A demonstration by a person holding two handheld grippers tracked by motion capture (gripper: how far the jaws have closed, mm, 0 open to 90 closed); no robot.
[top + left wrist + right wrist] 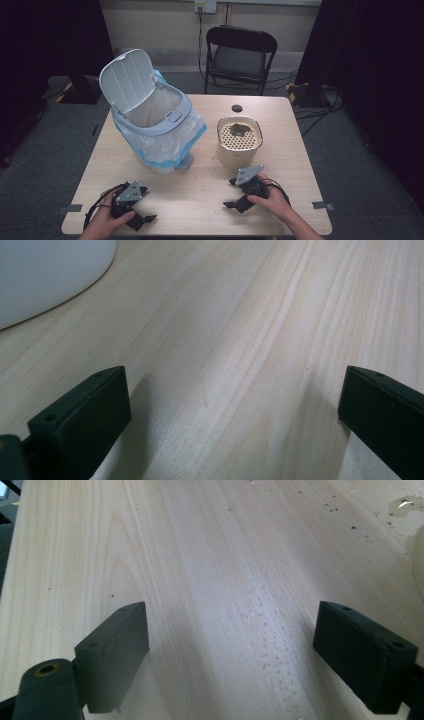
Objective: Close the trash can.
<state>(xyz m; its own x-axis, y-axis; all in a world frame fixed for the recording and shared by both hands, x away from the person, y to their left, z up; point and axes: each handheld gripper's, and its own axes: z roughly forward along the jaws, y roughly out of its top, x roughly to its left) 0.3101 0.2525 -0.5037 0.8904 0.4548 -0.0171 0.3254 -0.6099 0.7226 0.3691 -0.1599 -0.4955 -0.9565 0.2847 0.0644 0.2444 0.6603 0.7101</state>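
High view: the left hand-held gripper [142, 204] rests on the counter [200, 200] at about 7 o'clock, jaws spread with nothing between them. The right hand-held gripper [231, 192] lies at about 5 o'clock, held by a hand [272, 197], its jaws also spread and empty. The pot [239, 141], cream-coloured with a perforated top carrying a dark clump [241, 130], stands right of centre, just beyond the right gripper at its 12 o'clock, near it but apart. The bin [156, 120], lid [126, 80] up and lined with a bag [167, 142], stands left of centre at about 10 o'clock on the counter, well apart from the left gripper, at its 12 to 1 o'clock. A chair [241, 55] stands beyond the far edge.

Left gripper view: the two black jaws stand wide over bare wood [235, 365]; a pale curved body [45, 275] fills the 10 o'clock corner, clear of them.

Right gripper view: the jaws stand wide over bare wood [225, 580], with droplets [275, 650] between them and dark specks [345, 510] toward 1 o'clock. A pale edge [417, 560] sits at 3 o'clock, apart from the jaws.
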